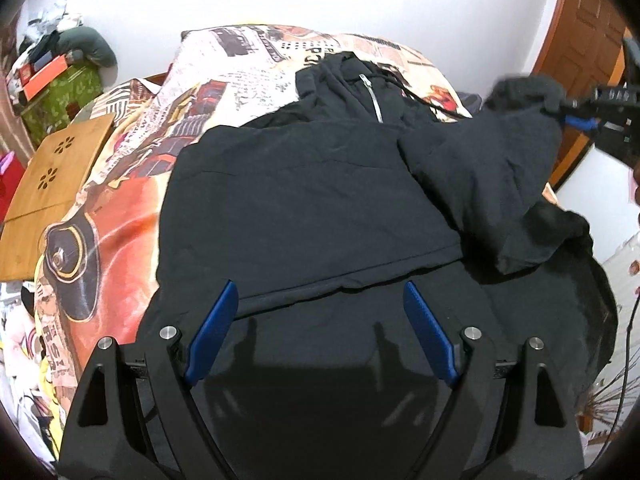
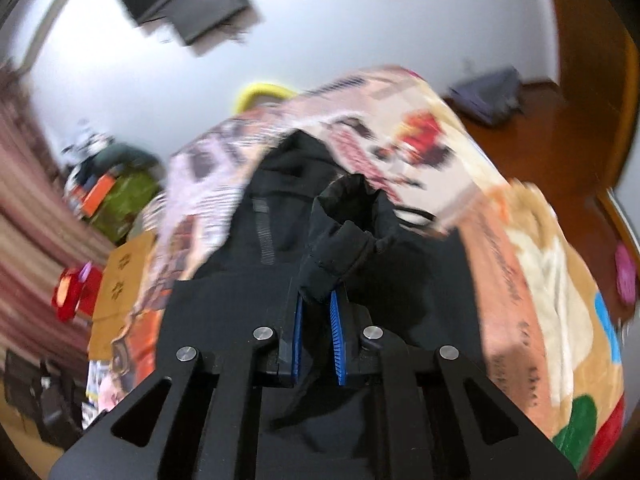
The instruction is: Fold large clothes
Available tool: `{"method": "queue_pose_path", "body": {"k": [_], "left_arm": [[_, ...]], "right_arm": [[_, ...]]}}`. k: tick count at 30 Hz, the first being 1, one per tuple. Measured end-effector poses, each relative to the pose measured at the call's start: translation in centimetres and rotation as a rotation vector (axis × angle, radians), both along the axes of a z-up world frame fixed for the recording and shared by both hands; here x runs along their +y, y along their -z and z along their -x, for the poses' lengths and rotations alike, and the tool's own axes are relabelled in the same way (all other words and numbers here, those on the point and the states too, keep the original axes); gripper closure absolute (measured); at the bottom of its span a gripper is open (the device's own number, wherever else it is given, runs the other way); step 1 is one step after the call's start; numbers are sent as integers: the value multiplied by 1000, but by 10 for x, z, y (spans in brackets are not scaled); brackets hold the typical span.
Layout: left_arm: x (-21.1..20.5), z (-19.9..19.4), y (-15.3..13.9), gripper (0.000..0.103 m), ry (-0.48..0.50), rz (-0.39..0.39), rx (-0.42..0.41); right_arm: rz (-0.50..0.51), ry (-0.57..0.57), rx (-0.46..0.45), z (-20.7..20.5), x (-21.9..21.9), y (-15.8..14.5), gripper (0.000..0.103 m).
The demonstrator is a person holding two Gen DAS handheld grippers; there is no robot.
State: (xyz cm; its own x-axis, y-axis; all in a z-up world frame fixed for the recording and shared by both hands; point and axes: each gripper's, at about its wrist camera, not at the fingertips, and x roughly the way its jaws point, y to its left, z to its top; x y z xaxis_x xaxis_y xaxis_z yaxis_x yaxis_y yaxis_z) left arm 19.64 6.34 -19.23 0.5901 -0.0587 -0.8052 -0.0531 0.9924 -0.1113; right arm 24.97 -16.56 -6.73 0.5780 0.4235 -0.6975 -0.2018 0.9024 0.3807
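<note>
A large black hooded jacket (image 1: 312,208) with a silver zip lies spread on a bed; its left sleeve is folded across the body. My left gripper (image 1: 320,296) is open and empty, hovering over the jacket's lower part. My right gripper (image 2: 318,300) is shut on the cuff of the jacket's right sleeve (image 2: 348,232) and holds it lifted above the jacket. In the left wrist view the right gripper (image 1: 576,118) shows at the right edge with the sleeve (image 1: 492,176) hanging from it. The right wrist view is blurred.
A bedspread with a printed pattern (image 1: 120,200) covers the bed. A wooden board (image 1: 52,176) lies at the bed's left edge. A cluttered green table (image 1: 60,80) stands at far left. A wooden door (image 1: 584,28) is at right.
</note>
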Motion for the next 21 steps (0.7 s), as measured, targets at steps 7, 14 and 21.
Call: {"method": "queue_pose_path", "body": {"k": [7,14,21], "left_arm": [[26,21,-14,19,-33,9,-34],[68,47,-16,19,-114,22,-31],[99,60,6,19,-187,142,37]], "right_arm": [[8,-193,-18,17,88,-16,92],[79,-382,87,40,168,36,89],[176,-534,229,61,203,74,74]]}}
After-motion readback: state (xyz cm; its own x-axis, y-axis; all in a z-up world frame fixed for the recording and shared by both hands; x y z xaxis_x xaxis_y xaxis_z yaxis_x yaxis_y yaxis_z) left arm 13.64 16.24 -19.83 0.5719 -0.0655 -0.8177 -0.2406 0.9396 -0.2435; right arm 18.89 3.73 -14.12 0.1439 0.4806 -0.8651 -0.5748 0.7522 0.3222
